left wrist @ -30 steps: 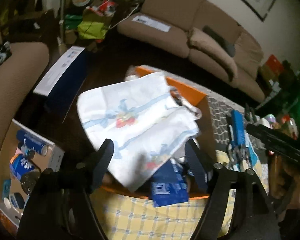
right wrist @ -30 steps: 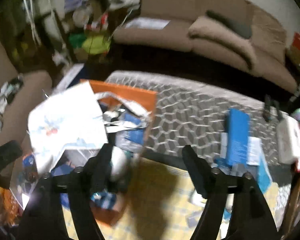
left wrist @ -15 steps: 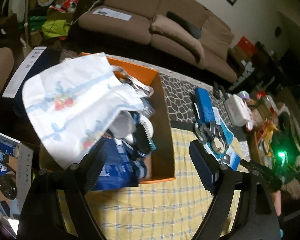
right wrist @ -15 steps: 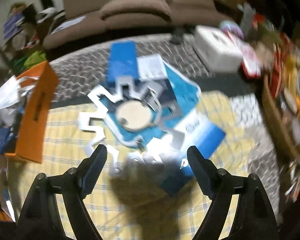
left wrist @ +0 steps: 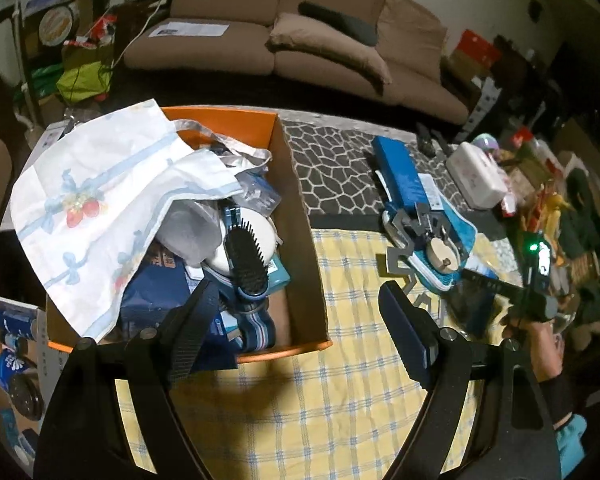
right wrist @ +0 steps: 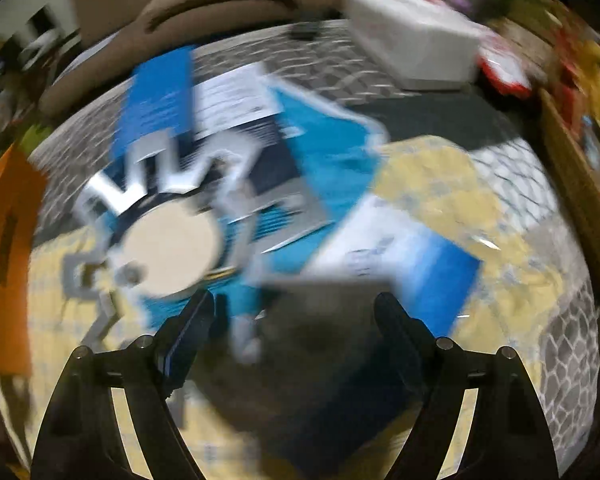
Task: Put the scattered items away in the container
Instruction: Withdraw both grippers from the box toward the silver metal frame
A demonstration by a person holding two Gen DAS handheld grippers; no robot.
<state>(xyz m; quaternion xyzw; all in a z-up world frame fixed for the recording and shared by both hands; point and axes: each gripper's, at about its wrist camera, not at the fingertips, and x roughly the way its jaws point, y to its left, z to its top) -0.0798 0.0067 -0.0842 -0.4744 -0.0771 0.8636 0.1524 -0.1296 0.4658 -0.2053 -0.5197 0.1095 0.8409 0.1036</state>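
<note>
An orange cardboard box [left wrist: 300, 216] on the yellow checked cloth holds a white patterned cloth [left wrist: 100, 196], a black hairbrush [left wrist: 246, 264] and several packets. My left gripper [left wrist: 296, 320] is open and empty, just above the box's near right corner. To the right lie a silver toothed piece with a round wooden disc [left wrist: 440, 256], [right wrist: 168, 248], a blue box [left wrist: 400, 176], [right wrist: 156, 100] and teal and blue-white packets [right wrist: 328, 152]. My right gripper [right wrist: 294, 320] is open and empty, low over these packets; its view is blurred. It also shows in the left wrist view [left wrist: 484, 280].
A white case [left wrist: 476, 176], [right wrist: 416, 48] lies on the grey patterned mat [left wrist: 336, 160]. Cluttered snacks and a basket sit at the far right [left wrist: 548, 208]. A brown sofa [left wrist: 300, 32] stands behind. A carton with blue cans [left wrist: 12, 340] sits at the left.
My left gripper has pulled back and to the right, off the white cloth, which stays draped over the box. My right gripper has swung from the box over to the packets and dropped closer.
</note>
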